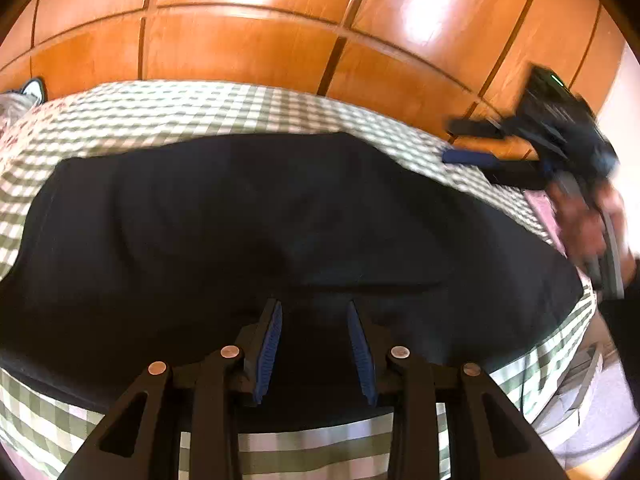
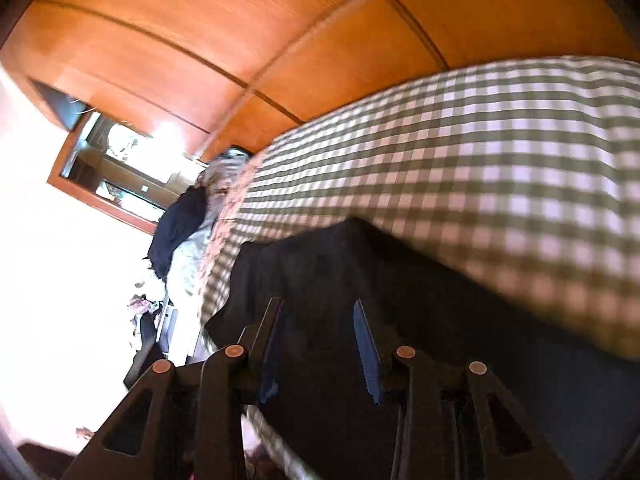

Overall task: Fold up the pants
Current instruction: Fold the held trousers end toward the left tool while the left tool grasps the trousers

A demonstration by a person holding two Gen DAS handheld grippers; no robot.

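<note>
Black pants (image 1: 260,220) lie spread flat on a green-and-white checked bedcover (image 1: 200,108). My left gripper (image 1: 314,308) hovers over their near edge, open, its blue pads apart with nothing between them. At the right edge of the left wrist view a hand (image 1: 588,220) holds my right gripper (image 1: 460,142), blurred, above the far right corner of the pants, its fingers apart and empty. In the tilted right wrist view the right gripper (image 2: 318,306) is open above the pants (image 2: 340,272), with the bedcover (image 2: 480,152) beyond.
Orange wooden wardrobe doors (image 1: 240,48) rise just behind the bed. Dark and grey clothes (image 2: 180,224) are piled at the bed's far end. A wood-framed opening (image 2: 116,168) sits in the bright wall beyond them.
</note>
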